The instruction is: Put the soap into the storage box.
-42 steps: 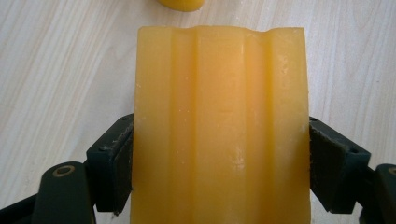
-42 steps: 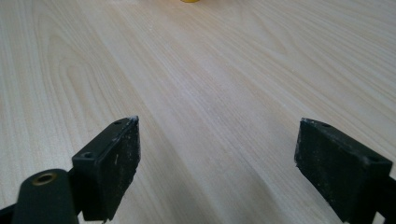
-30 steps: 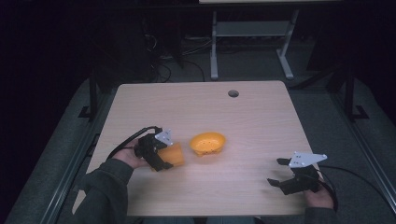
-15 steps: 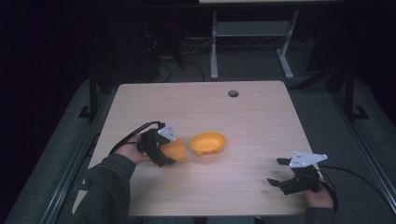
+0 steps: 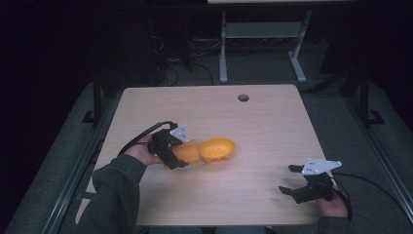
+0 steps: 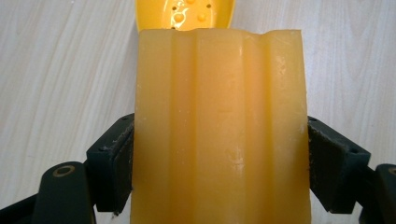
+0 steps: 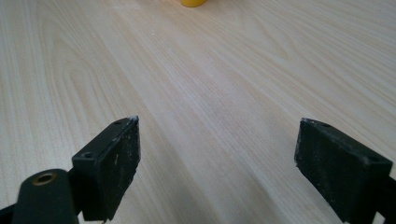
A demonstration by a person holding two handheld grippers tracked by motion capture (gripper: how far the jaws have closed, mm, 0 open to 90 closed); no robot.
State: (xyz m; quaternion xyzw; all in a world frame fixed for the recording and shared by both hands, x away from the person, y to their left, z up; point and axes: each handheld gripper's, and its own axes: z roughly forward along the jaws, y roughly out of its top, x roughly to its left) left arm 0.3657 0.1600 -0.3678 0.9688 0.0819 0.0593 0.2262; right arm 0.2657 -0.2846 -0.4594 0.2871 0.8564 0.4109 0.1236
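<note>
My left gripper (image 5: 181, 157) is shut on a yellow-orange ribbed block (image 5: 187, 151), which the left gripper view shows as a waxy slab (image 6: 219, 126) pressed between the two black jaws. Just past the block lies a yellow bowl-shaped dish (image 5: 217, 149) with small holes in its bottom (image 6: 187, 11), touching or nearly touching the block's far end. My right gripper (image 5: 290, 179) rests near the table's front right edge, open, with nothing between its fingers (image 7: 114, 161). A bit of the yellow dish (image 7: 194, 3) peeks in at the top of the right gripper view.
The light wood table (image 5: 204, 112) has a round cable hole (image 5: 243, 97) at its far right. A white metal stand (image 5: 260, 31) and cables sit on the dark floor beyond the table. Black cables trail from both grippers.
The left gripper has turned and shifted slightly with the block, bringing it against the yellow dish. The right gripper has not moved.
</note>
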